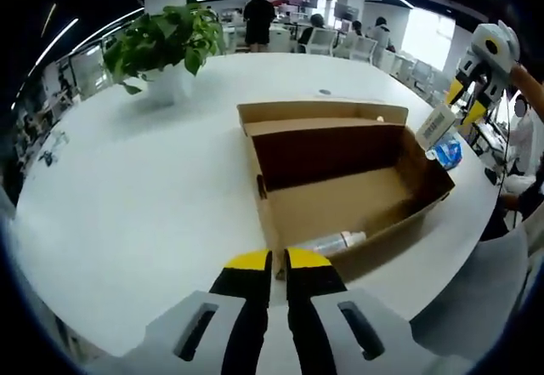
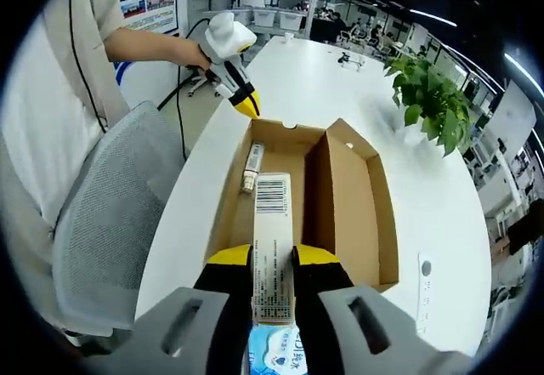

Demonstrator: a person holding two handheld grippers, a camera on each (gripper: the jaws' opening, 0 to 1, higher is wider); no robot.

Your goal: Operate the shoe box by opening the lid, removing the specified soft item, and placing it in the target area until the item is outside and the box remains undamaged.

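Cardboard shoe box [image 2: 340, 196] open; right tongs [image 2: 272, 260] gripping flat glossy packet [image 2: 272, 247]; left tongs [image 1: 279, 262] closed.

R gripper [image 2: 272, 260] jaws clamped on a flat pack, held high. L gripper [image 1: 278, 264] jaws nearly together, nothing between, low by person's hand [image 2: 194, 54].

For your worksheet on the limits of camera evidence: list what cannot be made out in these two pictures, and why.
- Packet in the right gripper: print too small; lower end hidden behind the jaws.
- Bottle in the box: one end hidden by the box wall, left gripper view.
- Left gripper: whether it touches the box.
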